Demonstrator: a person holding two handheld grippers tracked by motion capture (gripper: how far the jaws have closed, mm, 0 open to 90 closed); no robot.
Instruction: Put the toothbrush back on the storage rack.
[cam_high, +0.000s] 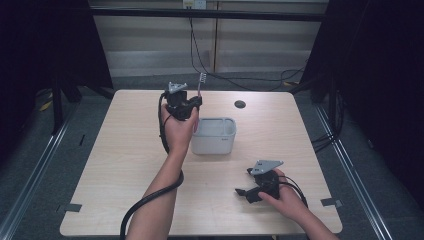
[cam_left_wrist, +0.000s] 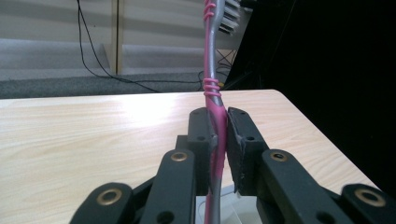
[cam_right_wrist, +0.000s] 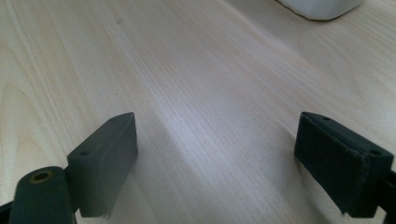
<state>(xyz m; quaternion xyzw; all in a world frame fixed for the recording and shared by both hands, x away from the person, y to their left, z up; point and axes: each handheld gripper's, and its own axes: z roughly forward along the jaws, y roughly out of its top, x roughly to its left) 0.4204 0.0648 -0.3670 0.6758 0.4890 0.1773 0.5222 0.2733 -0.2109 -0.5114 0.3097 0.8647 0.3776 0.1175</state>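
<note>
1. Toothbrush (cam_left_wrist: 214, 100) — a pink and grey plastic one with white bristles — stands nearly upright in the left hand-held gripper (cam_high: 192, 104), its handle pinched between the two black jaws, which are almost fully closed on it.
2. In the left gripper view the bristle head rises well above the jaw tips and the lower end of the handle runs down between the jaw arms, out of the bottom of the picture.
3. In the high view the left hand-held gripper is raised off the light wood-grain tabletop (cam_high: 125, 165), with the toothbrush head (cam_high: 202, 78) poking up above it.
4. Just beside and below that gripper, on its right, sits a white rectangular plastic container (cam_high: 214, 135) with rounded corners; the lower end of the toothbrush comes down by its left rim, but I cannot tell whether they touch.
5. The right hand-held gripper (cam_right_wrist: 217, 154) sits low over the tabletop, well apart from the left one, with its jaws spread wide — nothing lies between them but bare wood.
6. In the right gripper view a corner of the white container (cam_right_wrist: 322, 7) shows ahead of that gripper, beyond its right jaw.
7. A small dark round hole (cam_high: 240, 104) marks the tabletop beyond the container, to the right of the left hand-held gripper.
</note>
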